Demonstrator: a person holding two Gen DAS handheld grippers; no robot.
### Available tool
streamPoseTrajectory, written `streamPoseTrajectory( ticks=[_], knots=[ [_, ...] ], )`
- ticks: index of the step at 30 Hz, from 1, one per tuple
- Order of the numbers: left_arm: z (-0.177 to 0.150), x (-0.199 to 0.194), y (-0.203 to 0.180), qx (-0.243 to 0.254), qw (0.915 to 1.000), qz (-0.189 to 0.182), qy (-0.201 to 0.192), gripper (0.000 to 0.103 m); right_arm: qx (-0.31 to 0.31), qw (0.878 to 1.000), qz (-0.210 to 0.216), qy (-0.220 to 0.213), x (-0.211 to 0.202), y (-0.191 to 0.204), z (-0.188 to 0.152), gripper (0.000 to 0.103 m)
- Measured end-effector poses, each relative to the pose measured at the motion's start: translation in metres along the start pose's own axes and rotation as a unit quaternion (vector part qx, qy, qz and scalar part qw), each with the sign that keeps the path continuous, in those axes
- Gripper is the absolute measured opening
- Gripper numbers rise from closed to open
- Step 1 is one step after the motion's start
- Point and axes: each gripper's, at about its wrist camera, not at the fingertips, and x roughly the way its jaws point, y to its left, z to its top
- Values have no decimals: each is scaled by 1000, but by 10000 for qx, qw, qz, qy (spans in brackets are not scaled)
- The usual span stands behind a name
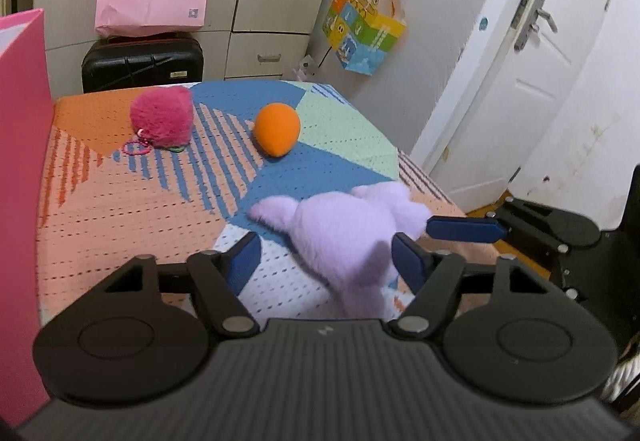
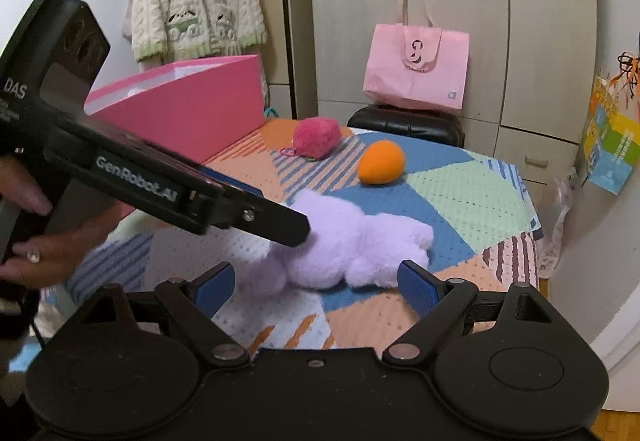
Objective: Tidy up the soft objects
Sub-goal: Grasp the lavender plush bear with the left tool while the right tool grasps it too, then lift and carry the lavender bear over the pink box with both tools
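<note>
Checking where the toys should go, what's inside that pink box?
The pink box stands open-topped, showing only a pale inner wall. Its near side hides the floor and any contents.

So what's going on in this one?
A person with a gripper in each hand is tidying soft toys on a patterned table. Both grippers are at the lilac plush: the left gripper straddles one end, not clearly pinching, while the right gripper is open beside it. A pink fluffy toy and orange ball lie untouched near the pink box.
</note>
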Motion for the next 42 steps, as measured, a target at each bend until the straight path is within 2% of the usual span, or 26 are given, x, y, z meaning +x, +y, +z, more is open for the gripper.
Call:
streamPoseTrajectory(
  ticks=[5,9,12,14,18,25,27,28,32,38,42],
  knots=[
    [0,7,0,-178,9998,44,-107,54,-425,9982,-410,-132,5,5,1,93],
    [-2,10,1,-303,9995,-23,-74,49,-563,9976,-379,-120,6,3,2,98],
    [-4,14,1,-398,9992,-107,18,46,-406,9985,-369,-26,14,-1,4,101],
    [-5,15,2,-472,9988,-136,55,45,-170,9990,-357,194,26,-6,6,103],
    [-8,14,0,-484,9987,-131,-37,39,15,9987,-339,384,41,-10,6,103],
    [-14,12,-3,-518,9985,-16,-154,38,167,9984,-389,383,51,-9,7,103],
    [-16,10,-1,-653,9977,-32,-181,38,166,9983,-437,336,50,-7,6,102],
    [-17,9,-1,-648,9977,-16,-205,38,194,9982,-474,298,49,-6,6,98],
    [-18,5,-11,-426,9985,166,-291,37,221,9974,-669,130,42,2,1,93],
    [-22,-2,-23,-255,9987,349,-286,37,280,9955,-906,62,34,15,-3,93],
    [-25,-8,-24,-283,9989,333,-180,37,95,9946,-1020,144,28,25,-4,93]
  ],
)
